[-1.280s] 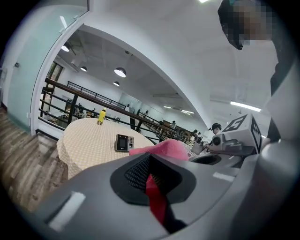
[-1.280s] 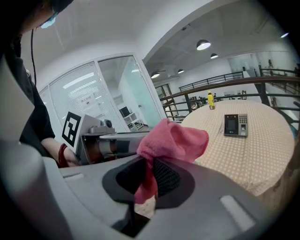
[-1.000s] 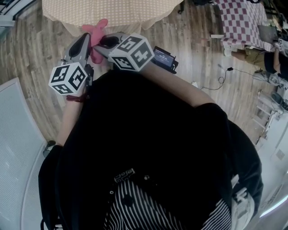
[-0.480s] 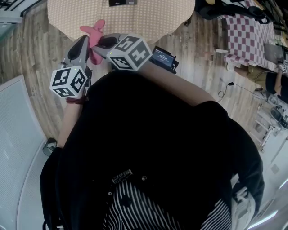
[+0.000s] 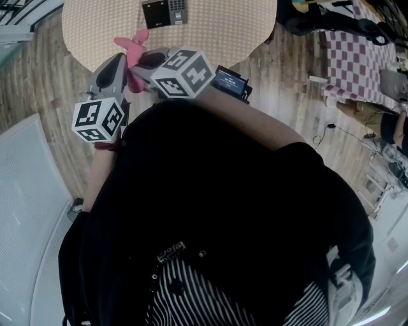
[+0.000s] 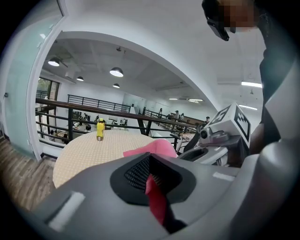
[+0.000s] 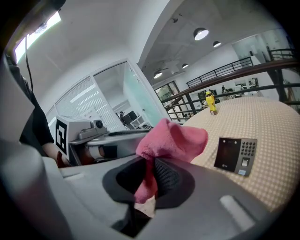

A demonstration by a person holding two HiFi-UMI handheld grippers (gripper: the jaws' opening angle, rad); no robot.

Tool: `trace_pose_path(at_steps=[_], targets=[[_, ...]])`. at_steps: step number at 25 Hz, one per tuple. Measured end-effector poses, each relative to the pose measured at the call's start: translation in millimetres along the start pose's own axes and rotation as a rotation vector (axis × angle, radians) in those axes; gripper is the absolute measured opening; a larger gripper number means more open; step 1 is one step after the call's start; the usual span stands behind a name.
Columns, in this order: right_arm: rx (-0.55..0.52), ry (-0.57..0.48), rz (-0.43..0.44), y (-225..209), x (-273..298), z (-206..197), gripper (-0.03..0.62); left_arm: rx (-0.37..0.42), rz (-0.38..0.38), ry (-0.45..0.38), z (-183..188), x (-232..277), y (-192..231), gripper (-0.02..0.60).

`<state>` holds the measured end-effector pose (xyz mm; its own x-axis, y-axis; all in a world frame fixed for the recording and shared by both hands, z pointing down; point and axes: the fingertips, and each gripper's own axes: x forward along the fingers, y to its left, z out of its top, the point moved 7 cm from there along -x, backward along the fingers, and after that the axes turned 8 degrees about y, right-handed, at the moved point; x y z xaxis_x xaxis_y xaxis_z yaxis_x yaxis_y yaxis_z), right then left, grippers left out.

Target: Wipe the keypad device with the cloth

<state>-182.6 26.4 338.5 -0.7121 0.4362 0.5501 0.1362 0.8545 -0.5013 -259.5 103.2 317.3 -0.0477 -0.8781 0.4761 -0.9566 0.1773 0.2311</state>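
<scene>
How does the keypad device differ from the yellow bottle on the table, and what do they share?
Colour: the keypad device is dark; the yellow bottle is yellow. Pose: the keypad device lies flat; the yellow bottle stands upright. Place: in the right gripper view the keypad device is nearer, the yellow bottle farther back. Shared: both sit on the beige table, untouched by the pink cloth clamped by the left gripper and right gripper.

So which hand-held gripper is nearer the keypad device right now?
Right. The right hand-held gripper sits short of the keypad device; the left hand-held gripper is beside it, farther left.
</scene>
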Motion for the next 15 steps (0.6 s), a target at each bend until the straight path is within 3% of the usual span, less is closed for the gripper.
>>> trace_pose_path(at_steps=[15], targets=[[0.077, 0.004, 0.02, -47.9, 14.4, 4.3, 0.049, -0.038, -0.04, 0.072, -1.2, 41.7, 18.0, 0.003]])
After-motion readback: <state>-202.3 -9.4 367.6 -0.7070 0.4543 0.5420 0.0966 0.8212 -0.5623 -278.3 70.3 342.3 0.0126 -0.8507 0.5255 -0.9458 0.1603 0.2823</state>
